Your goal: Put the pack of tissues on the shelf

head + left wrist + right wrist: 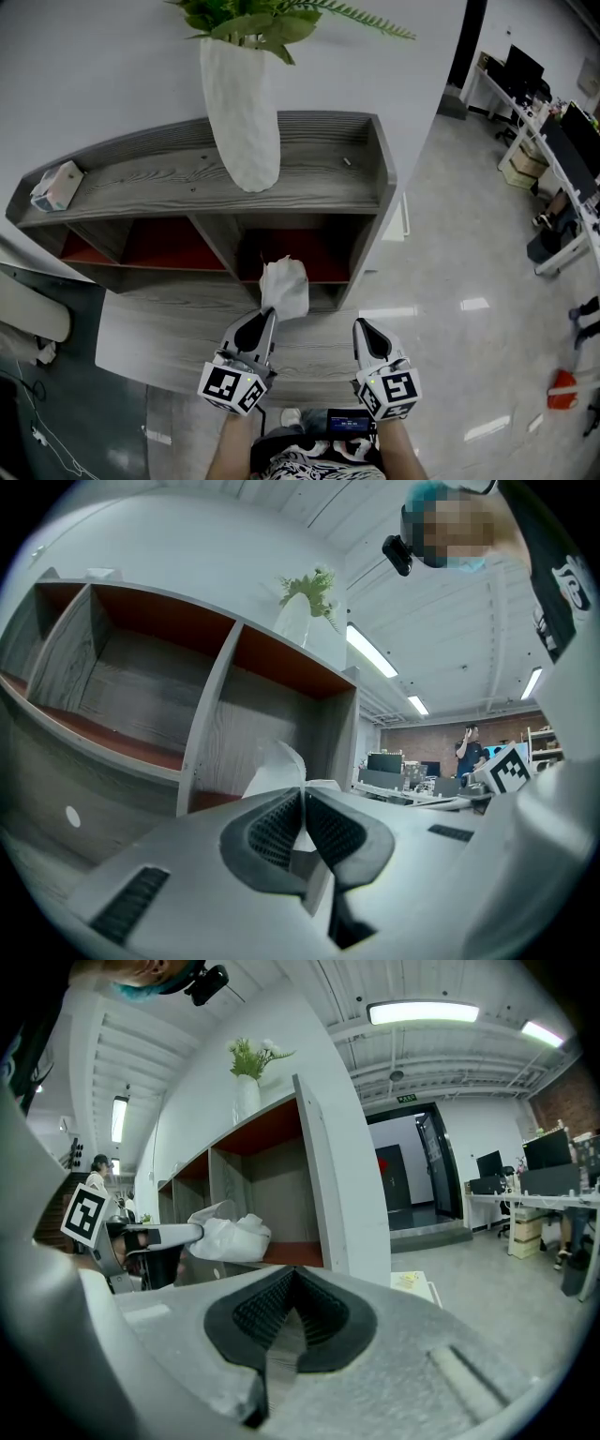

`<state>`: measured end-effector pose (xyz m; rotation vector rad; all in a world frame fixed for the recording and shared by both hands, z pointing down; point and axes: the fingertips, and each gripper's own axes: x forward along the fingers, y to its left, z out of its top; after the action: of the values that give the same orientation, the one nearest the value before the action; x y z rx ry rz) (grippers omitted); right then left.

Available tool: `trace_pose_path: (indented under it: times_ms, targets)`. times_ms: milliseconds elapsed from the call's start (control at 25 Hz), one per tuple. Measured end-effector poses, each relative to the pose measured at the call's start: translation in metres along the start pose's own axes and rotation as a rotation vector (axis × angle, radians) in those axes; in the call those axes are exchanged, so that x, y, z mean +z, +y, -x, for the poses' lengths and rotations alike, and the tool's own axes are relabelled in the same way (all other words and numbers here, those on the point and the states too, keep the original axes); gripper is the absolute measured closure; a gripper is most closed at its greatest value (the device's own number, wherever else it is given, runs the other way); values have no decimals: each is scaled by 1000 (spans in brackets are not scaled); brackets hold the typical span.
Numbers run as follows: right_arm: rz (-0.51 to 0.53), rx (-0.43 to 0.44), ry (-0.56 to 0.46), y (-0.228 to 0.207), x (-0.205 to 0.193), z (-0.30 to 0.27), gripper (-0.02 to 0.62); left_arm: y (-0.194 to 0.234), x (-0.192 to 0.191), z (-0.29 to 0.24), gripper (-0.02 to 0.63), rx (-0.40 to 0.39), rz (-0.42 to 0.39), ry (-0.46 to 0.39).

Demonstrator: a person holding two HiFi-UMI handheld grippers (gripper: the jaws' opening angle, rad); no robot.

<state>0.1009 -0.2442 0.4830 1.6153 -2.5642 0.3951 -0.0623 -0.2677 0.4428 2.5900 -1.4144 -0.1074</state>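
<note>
Grips the tissues point(285, 286) in the left gripper point(267, 315), with jaws clamped on the pack's near end. Holds them at the mouth of the lower right compartment of the shelf point(314, 180). Carries the right gripper point(362, 325) beside the left, with jaws pressed together on nothing. Shows a vase point(242, 108) and a small box point(56, 185) on the shelf top.

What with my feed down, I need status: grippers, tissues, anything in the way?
Left gripper shut on tissue pack; right gripper shut, empty. Pack held at the lower right opening of the shelf. Nothing visible blocking that opening.
</note>
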Motion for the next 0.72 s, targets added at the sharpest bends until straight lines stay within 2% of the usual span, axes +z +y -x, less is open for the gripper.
trace_pose_path:
  times_ms: [240,400,720]
  targets:
    - [1,4,4,-15,3,-13,591,3,-1,-16,592,15,-57,26]
    - [-3,14,12,-21,1,-22,591,6,-5,-26,592,26,-62,25]
    - [-13,37,23,-30,0,-35,591,12,-7,-41,592,76,-126,60]
